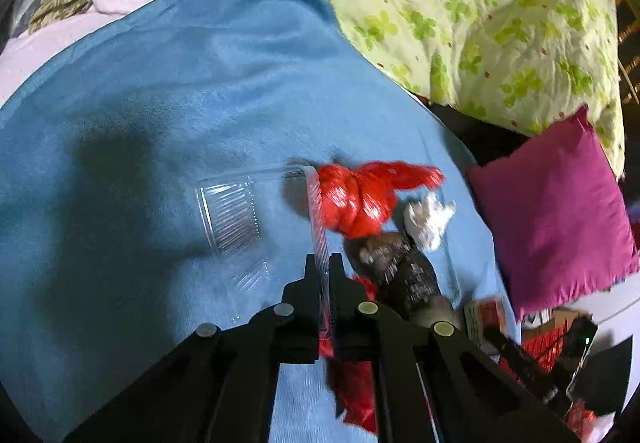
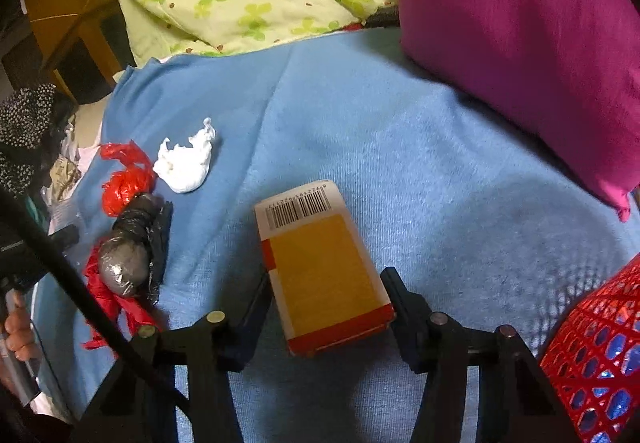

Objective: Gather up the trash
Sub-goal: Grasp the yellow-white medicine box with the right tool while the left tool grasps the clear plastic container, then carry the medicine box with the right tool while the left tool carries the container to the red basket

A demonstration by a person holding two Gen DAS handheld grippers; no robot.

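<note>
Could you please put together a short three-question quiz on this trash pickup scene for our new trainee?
1. True or false: the left gripper is shut on the rim of the clear plastic container.
2. What lies between the right gripper's jaws? A) crumpled white tissue B) yellow box with barcode C) magenta pillow
3. Name the colour of the blanket under the trash.

Key: 1 true; 2 B; 3 blue.
</note>
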